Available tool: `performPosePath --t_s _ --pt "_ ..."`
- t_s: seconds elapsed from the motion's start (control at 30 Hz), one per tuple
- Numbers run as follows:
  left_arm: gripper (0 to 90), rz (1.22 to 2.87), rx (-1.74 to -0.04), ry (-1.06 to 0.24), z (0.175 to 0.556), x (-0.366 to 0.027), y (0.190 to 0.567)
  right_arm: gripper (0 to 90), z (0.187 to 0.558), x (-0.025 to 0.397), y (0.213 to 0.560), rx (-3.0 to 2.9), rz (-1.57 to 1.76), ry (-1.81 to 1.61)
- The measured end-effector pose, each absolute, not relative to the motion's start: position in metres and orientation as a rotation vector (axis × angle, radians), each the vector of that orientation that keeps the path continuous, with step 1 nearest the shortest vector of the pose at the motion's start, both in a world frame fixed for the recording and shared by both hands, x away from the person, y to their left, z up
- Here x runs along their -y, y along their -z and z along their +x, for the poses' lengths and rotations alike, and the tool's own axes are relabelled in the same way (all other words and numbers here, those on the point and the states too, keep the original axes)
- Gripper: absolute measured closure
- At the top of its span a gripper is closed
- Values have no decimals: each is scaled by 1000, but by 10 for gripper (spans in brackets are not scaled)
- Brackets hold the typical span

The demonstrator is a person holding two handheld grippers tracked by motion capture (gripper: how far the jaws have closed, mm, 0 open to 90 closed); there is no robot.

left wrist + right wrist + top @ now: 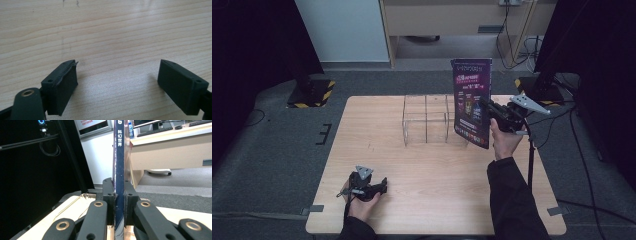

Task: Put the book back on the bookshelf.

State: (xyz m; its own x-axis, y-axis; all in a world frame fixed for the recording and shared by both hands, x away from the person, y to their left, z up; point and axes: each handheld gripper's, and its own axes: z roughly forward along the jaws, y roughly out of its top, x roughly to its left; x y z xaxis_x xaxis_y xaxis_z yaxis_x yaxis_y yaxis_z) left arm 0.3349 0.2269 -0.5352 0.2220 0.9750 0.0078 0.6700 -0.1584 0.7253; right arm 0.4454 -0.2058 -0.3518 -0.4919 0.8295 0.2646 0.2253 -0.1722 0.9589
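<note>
On the wooden table [422,175] stands a clear acrylic rack [427,120], and I hold the purple magazine [472,100] upright at its right end, pinched at the spine by my right gripper [492,111]. Next I must probably lower it straight into a slot; my left gripper [117,80] rests spread and empty.

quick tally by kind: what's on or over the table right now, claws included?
Claws: 2, left claw open and low near the table's front edge, right claw shut on the magazine
Magazines: 1, purple magazine held upright
Clear racks: 1, clear divided rack standing on the table
Total: 4
</note>
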Motion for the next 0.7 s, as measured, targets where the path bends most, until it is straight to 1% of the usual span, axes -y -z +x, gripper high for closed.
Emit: performPosePath --t_s 0.4,0.7 --pt "147 1907 -1511 -656 335 -227 535 843 470 194 374 -1622 1239 -1642" --pt "146 1908 -1511 -656 335 -227 535 843 475 181 383 -1617 1209 -1622"
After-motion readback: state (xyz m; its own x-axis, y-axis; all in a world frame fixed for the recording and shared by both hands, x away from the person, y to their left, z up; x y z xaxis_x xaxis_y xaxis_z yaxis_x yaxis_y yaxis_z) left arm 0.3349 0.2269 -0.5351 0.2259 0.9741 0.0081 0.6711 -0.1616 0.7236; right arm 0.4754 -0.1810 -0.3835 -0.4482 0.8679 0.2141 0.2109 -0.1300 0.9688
